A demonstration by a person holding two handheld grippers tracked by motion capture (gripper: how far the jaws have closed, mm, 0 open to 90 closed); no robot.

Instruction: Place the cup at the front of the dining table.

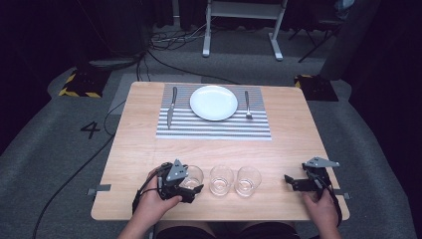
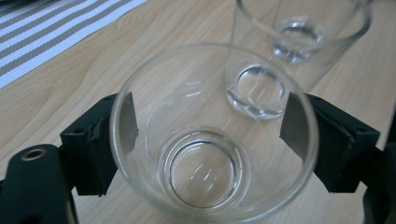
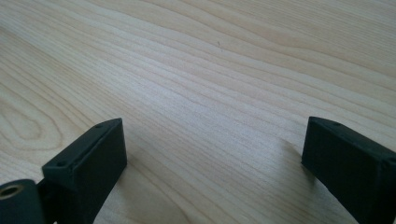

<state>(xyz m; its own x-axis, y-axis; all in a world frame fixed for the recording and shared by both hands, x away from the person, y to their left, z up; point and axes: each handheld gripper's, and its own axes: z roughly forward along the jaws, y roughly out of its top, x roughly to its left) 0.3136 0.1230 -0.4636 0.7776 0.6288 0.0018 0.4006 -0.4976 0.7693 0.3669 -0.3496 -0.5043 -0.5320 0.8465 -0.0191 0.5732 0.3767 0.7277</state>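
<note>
Glass [image 2: 205,140] stands on the tabletop [image 1: 149,144], clasped by the left claw [image 2: 208,135]; right claw [image 3: 215,158] gapes wide, holding nothing.

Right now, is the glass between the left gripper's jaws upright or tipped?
Upright: the glass stands on its base on the table, its open mouth facing up.

White plate [image 1: 214,102], grey-striped placemat [image 1: 214,127]

Grey carpet floor [image 1: 45,154], dark walls, white desk frame [image 1: 244,25] behind.
</note>
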